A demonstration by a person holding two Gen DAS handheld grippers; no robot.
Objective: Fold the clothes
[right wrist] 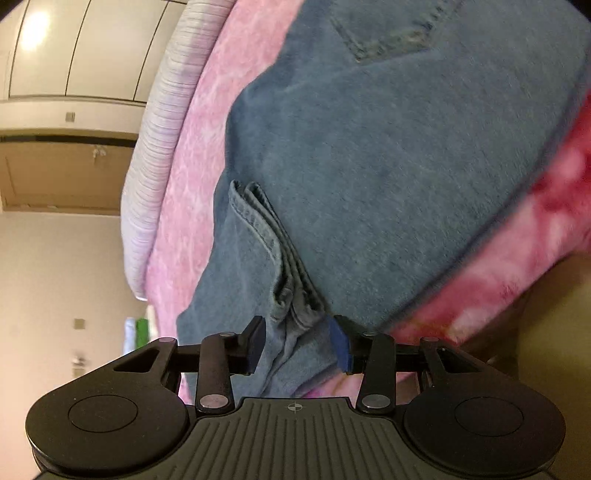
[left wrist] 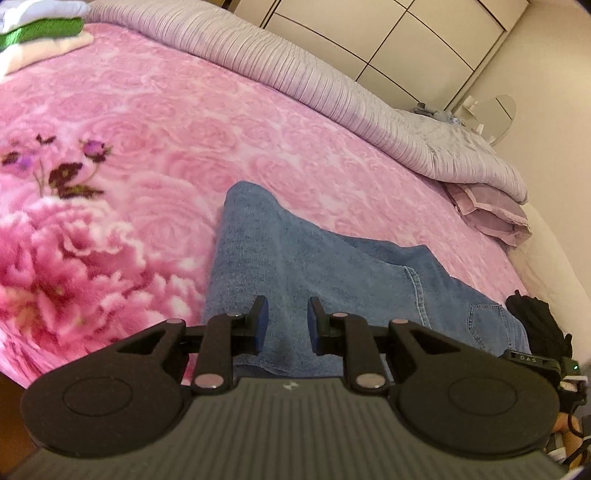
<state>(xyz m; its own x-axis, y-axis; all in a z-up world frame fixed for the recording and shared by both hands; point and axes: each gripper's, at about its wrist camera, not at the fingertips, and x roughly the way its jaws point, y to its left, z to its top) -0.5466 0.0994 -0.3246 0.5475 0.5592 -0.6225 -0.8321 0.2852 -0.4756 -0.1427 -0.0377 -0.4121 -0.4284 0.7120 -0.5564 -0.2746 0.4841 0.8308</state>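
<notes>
A pair of blue jeans (left wrist: 317, 258) lies folded on the pink floral blanket (left wrist: 147, 122) on the bed. My left gripper (left wrist: 286, 325) is open, just above the jeans near the bed's front edge, holding nothing. In the right wrist view the jeans (right wrist: 388, 155) fill the frame, with a back pocket at the top. My right gripper (right wrist: 297, 343) is open, its fingers on either side of the stacked hemmed edges (right wrist: 291, 295) of the jeans, not closed on them.
A lilac ribbed duvet (left wrist: 295, 74) is rolled along the far side of the bed. A stack of folded clothes (left wrist: 44, 29) sits at the far left corner. A black object (left wrist: 535, 321) lies at the right edge. Cream wardrobe doors (left wrist: 388, 33) stand behind.
</notes>
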